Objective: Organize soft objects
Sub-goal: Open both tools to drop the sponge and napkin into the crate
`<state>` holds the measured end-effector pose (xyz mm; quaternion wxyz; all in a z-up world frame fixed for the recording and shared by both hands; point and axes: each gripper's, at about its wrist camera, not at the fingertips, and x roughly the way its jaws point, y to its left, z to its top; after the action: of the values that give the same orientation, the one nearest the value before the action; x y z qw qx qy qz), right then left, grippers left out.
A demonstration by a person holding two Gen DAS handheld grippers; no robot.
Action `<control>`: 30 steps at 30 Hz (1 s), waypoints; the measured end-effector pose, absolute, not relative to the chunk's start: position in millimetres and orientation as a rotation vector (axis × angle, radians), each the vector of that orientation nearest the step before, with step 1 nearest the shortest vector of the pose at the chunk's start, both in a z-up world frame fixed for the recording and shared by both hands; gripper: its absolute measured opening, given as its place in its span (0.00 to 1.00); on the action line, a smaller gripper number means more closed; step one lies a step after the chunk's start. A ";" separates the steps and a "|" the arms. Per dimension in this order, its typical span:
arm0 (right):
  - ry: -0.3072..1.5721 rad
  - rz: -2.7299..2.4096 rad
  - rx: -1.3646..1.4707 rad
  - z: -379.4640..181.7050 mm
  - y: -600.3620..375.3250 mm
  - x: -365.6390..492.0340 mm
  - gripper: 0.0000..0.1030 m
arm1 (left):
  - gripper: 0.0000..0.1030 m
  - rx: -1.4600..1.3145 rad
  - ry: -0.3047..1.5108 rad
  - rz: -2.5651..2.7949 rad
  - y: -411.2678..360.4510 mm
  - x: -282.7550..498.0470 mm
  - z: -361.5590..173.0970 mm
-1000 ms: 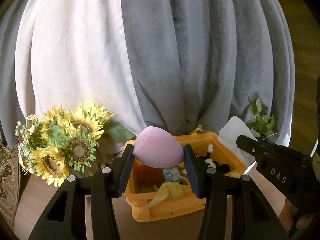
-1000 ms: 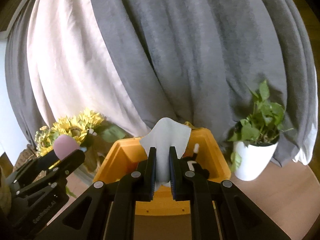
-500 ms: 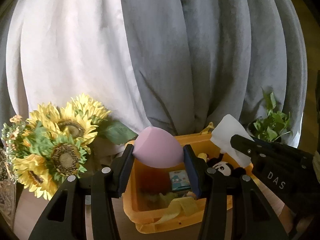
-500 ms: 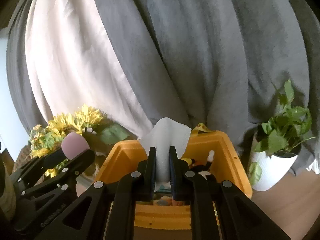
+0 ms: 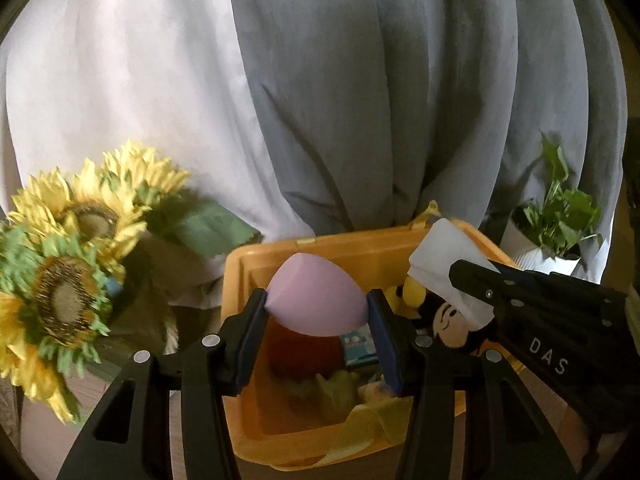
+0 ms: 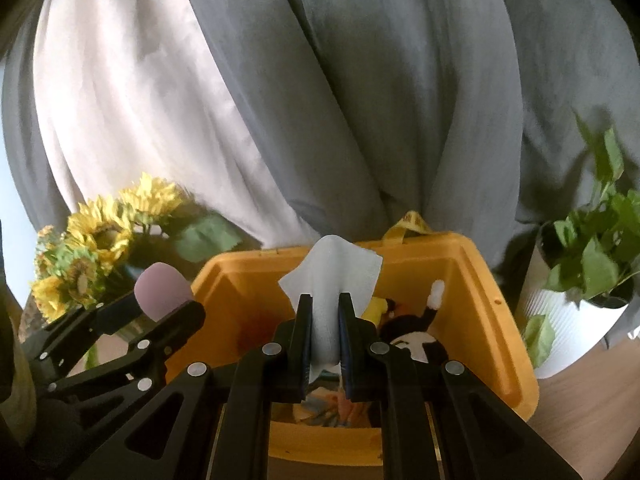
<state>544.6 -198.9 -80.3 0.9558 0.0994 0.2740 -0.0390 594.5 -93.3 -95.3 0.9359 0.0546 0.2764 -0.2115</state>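
Both tools have come down closer over the orange bin (image 5: pixel 256 268), whose inside now shows more fully. The left tool (image 5: pixel 318 308) clamps the pink makeup sponge (image 5: pixel 316 300) above the bin; the right tool (image 6: pixel 324 332), at its 3 o'clock, pinches a white tissue (image 6: pixel 332 276). A plush toy (image 6: pixel 416 340) lies inside. Sunflowers (image 5: pixel 68 264) stand at 9 o'clock, a potted plant (image 6: pixel 592 264) at 3.

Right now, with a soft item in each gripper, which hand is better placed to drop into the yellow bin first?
Probably left. The left gripper holds the pink sponge directly over the yellow bin. The right gripper, pinching the white tissue, looks nearer the front rim.
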 end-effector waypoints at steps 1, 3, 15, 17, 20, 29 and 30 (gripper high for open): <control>0.566 -0.079 0.203 -83.3 -200.2 546.7 0.13 | 0.49 0.115 0.576 -0.437 -93.9 596.4 -98.3; 0.578 -0.077 0.203 -88.2 -201.6 550.9 0.13 | 0.51 0.119 0.590 -0.435 -94.6 599.7 -103.4; 0.597 -0.124 0.213 -95.6 -210.9 552.4 0.47 | 0.69 0.113 0.580 -0.376 -85.0 587.8 -98.7; 0.592 -0.132 0.216 -92.3 -211.9 546.6 0.47 | 0.70 0.115 0.564 -0.348 -80.7 580.2 -93.7; 0.570 -0.158 0.202 -86.4 -210.6 534.9 0.51 | 0.74 0.113 0.542 -0.304 -72.4 566.3 -84.9; 0.518 -0.229 0.154 -63.3 -196.6 482.2 0.66 | 0.93 0.096 0.474 -0.248 -52.6 515.7 -58.6; 0.513 -0.235 0.154 -60.6 -194.8 473.8 0.67 | 0.93 0.099 0.468 -0.247 -51.7 511.3 -56.4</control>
<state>473.8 -194.8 -60.6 0.9575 0.0761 0.2530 -0.1157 511.3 -51.7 -56.4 0.9641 0.0487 0.2309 -0.1220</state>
